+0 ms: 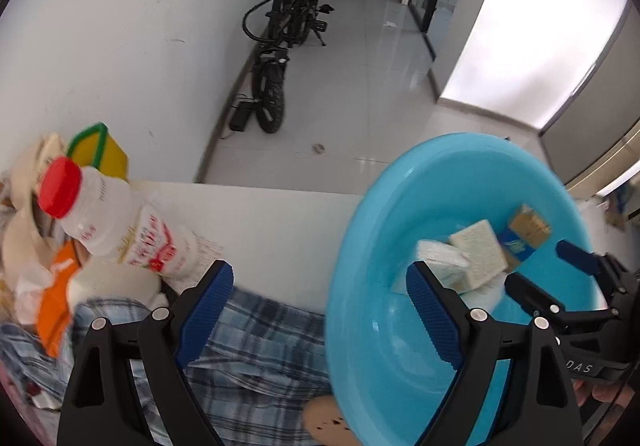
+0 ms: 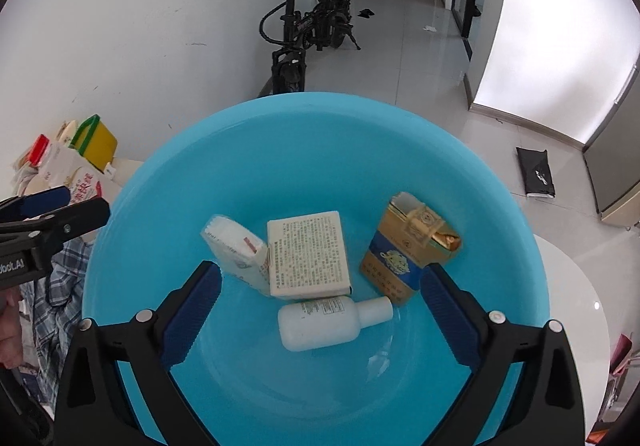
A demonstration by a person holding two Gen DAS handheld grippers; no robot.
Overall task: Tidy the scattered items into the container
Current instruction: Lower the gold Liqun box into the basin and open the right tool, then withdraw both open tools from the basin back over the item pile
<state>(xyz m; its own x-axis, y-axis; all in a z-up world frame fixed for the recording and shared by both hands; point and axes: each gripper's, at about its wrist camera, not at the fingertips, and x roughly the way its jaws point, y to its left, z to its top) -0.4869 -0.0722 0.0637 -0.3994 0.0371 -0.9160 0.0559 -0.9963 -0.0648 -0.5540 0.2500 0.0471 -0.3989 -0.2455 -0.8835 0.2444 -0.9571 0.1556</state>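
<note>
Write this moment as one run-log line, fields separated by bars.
left gripper: open | right gripper: open, above round blue plastic basin | white plastic bottle: lying inside

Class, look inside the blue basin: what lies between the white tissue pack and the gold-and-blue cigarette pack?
In the right wrist view, a cream box covered in printed text lies between the tissue pack and the cigarette pack, inside the blue basin.

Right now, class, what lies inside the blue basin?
In the basin: a white bottle, a printed box, a white pack, a gold-blue pack. Anything under them is hidden.
</note>
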